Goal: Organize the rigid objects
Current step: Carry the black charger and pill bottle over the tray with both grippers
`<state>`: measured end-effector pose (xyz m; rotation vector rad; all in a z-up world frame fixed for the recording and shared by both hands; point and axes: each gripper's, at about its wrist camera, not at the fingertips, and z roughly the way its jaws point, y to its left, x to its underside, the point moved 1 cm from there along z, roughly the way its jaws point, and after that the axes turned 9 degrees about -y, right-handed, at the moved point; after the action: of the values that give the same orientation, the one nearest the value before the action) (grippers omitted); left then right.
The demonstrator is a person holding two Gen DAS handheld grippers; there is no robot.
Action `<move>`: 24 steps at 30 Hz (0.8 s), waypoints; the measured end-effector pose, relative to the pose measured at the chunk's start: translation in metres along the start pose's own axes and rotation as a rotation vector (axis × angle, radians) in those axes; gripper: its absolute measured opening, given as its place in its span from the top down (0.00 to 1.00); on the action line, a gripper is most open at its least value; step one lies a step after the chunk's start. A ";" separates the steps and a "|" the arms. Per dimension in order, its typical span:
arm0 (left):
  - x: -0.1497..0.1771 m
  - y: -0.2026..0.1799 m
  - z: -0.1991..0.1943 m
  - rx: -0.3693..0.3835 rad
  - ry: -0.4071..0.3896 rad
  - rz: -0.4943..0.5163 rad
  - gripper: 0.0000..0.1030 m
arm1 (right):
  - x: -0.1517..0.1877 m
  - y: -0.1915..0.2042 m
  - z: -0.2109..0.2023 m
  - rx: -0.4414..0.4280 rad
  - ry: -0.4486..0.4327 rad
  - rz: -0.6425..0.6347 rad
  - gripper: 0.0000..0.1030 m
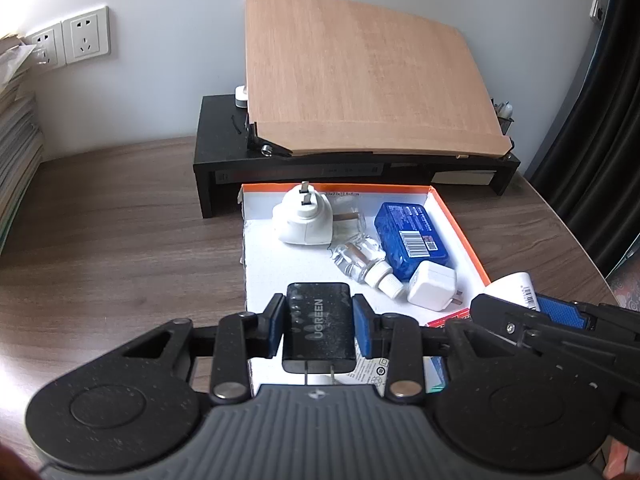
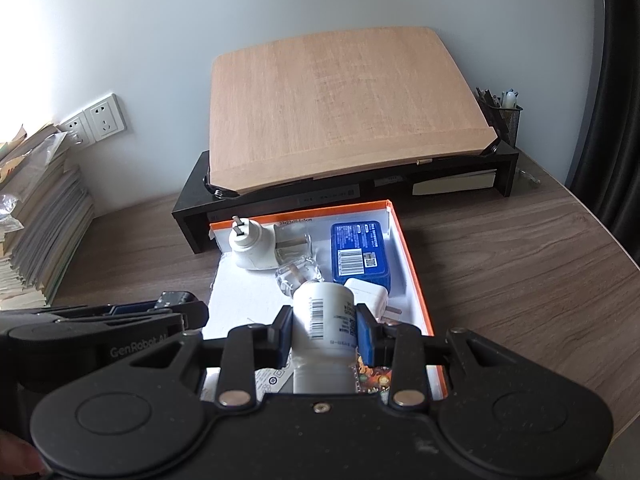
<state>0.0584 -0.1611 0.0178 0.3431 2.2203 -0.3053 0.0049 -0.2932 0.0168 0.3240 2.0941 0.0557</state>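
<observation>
Wood-grain bench [image 1: 120, 220] against a pale wall, with wall sockets [image 1: 86, 36] at left and a paper stack [image 1: 16, 128] beside them.

Left gripper [image 1: 319, 326] is clenched on a black charger [image 1: 319, 328], blue pads pressing both sides, prongs toward the camera. It sits over the near end of an orange-rimmed box [image 1: 460, 220].

Right gripper [image 2: 323, 330] is clenched on a white tube [image 2: 323, 316] with a barcode label, also over the box's near end. The two grippers are close side by side.

Inside the box, farther out: a white plug [image 1: 431, 286], a clear bottle [image 1: 362, 262] lying flat, a blue pack [image 1: 412, 236] near the right wall, and a white adapter [image 1: 300, 218] at the far end.

Behind the box stands a black riser [image 1: 220, 148] carrying a tilted wooden board [image 1: 360, 72]. A mesh pen holder [image 2: 504, 118] stands at the riser's right end.
</observation>
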 end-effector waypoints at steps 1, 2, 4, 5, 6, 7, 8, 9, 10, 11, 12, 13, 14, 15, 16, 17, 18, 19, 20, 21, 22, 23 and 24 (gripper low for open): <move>0.000 0.000 0.000 0.000 0.001 0.001 0.65 | 0.000 0.000 0.000 0.001 0.000 0.001 0.61; 0.000 0.000 0.000 0.001 0.001 -0.001 0.65 | 0.000 0.000 0.000 0.003 0.000 0.003 0.61; 0.000 0.000 0.001 0.002 0.001 0.000 0.65 | 0.000 0.000 0.001 0.005 -0.001 0.004 0.61; 0.000 0.000 0.001 0.002 0.000 0.000 0.65 | 0.000 0.000 0.001 0.005 -0.001 0.004 0.61; 0.000 0.000 0.001 0.003 0.001 0.000 0.65 | 0.000 0.000 0.001 0.006 -0.001 0.005 0.61; 0.000 0.000 0.002 0.006 0.001 0.001 0.65 | 0.000 0.000 0.001 0.008 -0.001 0.005 0.61; 0.000 -0.001 0.003 0.008 0.001 0.002 0.65 | 0.001 0.000 0.002 0.007 -0.001 0.005 0.61; 0.000 -0.001 0.003 0.010 0.001 0.004 0.65 | 0.001 0.000 0.002 0.009 -0.002 0.006 0.61; 0.000 -0.001 0.004 0.012 0.002 0.005 0.65 | 0.001 0.000 0.002 0.012 -0.003 0.007 0.61; -0.001 -0.001 0.005 0.014 0.002 0.005 0.65 | 0.001 0.000 0.002 0.013 -0.003 0.008 0.61; -0.001 0.000 0.006 0.016 0.003 0.005 0.65 | 0.001 0.000 0.003 0.015 -0.004 0.009 0.61; -0.001 0.000 0.007 0.018 0.004 0.006 0.65 | 0.001 -0.001 0.003 0.019 -0.004 0.011 0.61; -0.002 0.000 0.008 0.020 0.005 0.007 0.65 | 0.001 -0.001 0.004 0.021 -0.003 0.014 0.61; -0.002 0.000 0.009 0.020 0.006 0.007 0.65 | 0.001 -0.001 0.005 0.022 -0.002 0.016 0.61; -0.002 0.000 0.009 0.021 0.007 0.008 0.65 | 0.001 -0.001 0.006 0.024 -0.002 0.017 0.61; -0.002 -0.001 0.011 0.023 0.009 0.009 0.65 | 0.001 -0.002 0.007 0.026 0.000 0.018 0.61; -0.002 -0.001 0.011 0.026 0.010 0.010 0.65 | 0.001 -0.001 0.008 0.027 0.002 0.020 0.61; -0.002 -0.001 0.012 0.028 0.011 0.011 0.65 | 0.001 -0.001 0.009 0.028 0.002 0.021 0.61; -0.002 -0.001 0.013 0.029 0.012 0.012 0.65 | 0.001 -0.002 0.009 0.029 0.003 0.022 0.61; -0.002 -0.001 0.014 0.031 0.014 0.012 0.65 | 0.001 -0.002 0.010 0.031 0.003 0.022 0.61; -0.002 -0.002 0.015 0.034 0.016 0.011 0.65 | 0.001 -0.002 0.010 0.034 0.003 0.022 0.61; -0.002 -0.001 0.016 0.035 0.018 0.011 0.65 | 0.001 -0.002 0.011 0.036 0.003 0.023 0.61; -0.002 -0.002 0.017 0.037 0.019 0.011 0.65 | 0.002 -0.002 0.012 0.039 0.003 0.025 0.61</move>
<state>0.0707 -0.1685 0.0090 0.3794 2.2329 -0.3384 0.0137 -0.2963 0.0090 0.3735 2.0968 0.0307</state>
